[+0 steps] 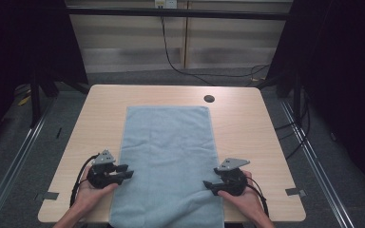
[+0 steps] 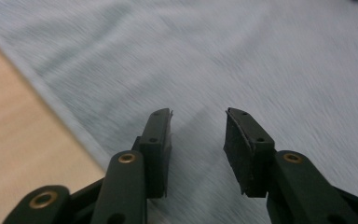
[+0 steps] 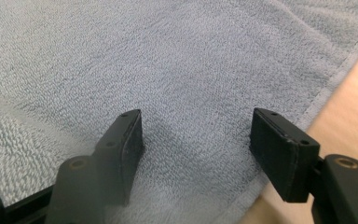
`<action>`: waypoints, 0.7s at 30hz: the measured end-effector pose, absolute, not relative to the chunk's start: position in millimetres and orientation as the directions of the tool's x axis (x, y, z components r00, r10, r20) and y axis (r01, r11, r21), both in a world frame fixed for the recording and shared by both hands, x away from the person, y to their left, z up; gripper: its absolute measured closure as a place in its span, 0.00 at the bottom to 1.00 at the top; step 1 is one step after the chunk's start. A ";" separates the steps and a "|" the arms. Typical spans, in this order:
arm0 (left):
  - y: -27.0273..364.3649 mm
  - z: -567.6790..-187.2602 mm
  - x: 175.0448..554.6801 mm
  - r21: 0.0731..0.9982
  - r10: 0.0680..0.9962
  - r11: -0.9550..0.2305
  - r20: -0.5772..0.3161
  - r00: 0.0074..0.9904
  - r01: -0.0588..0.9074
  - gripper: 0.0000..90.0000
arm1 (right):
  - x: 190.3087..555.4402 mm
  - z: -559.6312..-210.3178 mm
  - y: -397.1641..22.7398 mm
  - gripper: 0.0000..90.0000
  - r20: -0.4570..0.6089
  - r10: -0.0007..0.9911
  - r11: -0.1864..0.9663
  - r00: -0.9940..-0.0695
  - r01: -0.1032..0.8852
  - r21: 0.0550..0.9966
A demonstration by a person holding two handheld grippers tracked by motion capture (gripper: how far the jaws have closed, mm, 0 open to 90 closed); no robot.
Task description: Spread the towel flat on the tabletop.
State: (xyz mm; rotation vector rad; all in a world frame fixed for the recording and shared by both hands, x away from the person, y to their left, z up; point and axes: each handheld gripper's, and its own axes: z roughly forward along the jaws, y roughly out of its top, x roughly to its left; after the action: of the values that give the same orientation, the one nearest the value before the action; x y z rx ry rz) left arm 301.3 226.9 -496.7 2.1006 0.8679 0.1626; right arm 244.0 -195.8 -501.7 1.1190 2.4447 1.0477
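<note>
A light blue towel [image 1: 168, 156] lies flat and lengthwise down the middle of the wooden table [image 1: 247, 118], its near end hanging over the front edge. My left gripper [image 1: 129, 172] is over the towel's left edge, open, with terry cloth [image 2: 242, 60] below its jaws and nothing between them. My right gripper [image 1: 207, 185] is over the towel's right edge, open wider, with the towel [image 3: 168, 60] and its hem under the jaws. In the left gripper view the left gripper [image 2: 198, 116] points across the cloth; in the right gripper view the right gripper [image 3: 196, 122] does the same.
A round black cable hole [image 1: 209, 99] sits in the table near the far edge. Bare wood runs on both sides of the towel. Black cables [image 1: 171, 57] trail on the grey floor behind the table, and dark frame posts stand at both sides.
</note>
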 end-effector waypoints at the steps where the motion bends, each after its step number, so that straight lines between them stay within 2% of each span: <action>1: 226.0 -496.2 306.6 0.741 0.642 -0.404 -0.188 0.743 0.537 0.67 | 241.1 -501.5 -198.8 0.39 0.071 0.740 0.440 -0.669 0.561 0.701; 6: 219.2 -497.8 318.9 0.722 0.664 -0.412 -0.180 0.726 0.556 0.65 | 226.0 -502.5 -212.7 0.39 0.039 0.724 0.466 -0.689 0.530 0.708; 9: 214.2 -501.3 314.2 0.724 0.632 -0.444 -0.164 0.758 0.527 0.64 | 220.3 -501.9 -219.1 0.39 0.049 0.727 0.459 -0.685 0.538 0.707; 13: 212.8 -502.1 302.8 0.731 0.603 -0.469 -0.144 0.785 0.495 0.65 | 207.7 -500.1 -223.3 0.39 0.086 0.715 0.453 -0.694 0.553 0.699; 18: 218.1 -502.1 288.8 0.727 0.596 -0.450 -0.187 0.781 0.518 0.66 | 193.7 -498.3 -225.8 0.39 0.175 0.697 0.415 -0.695 0.590 0.693; 21: 218.3 -500.8 284.0 0.723 0.589 -0.452 -0.197 0.783 0.522 0.67 | 192.1 -494.8 -224.3 0.42 0.164 0.695 0.403 -0.700 0.569 0.717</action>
State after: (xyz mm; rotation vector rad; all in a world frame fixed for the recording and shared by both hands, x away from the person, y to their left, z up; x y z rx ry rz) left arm 284.0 218.3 -500.8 2.1445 0.8226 0.1032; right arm 192.1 -224.3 -494.8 1.1336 2.4924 1.1772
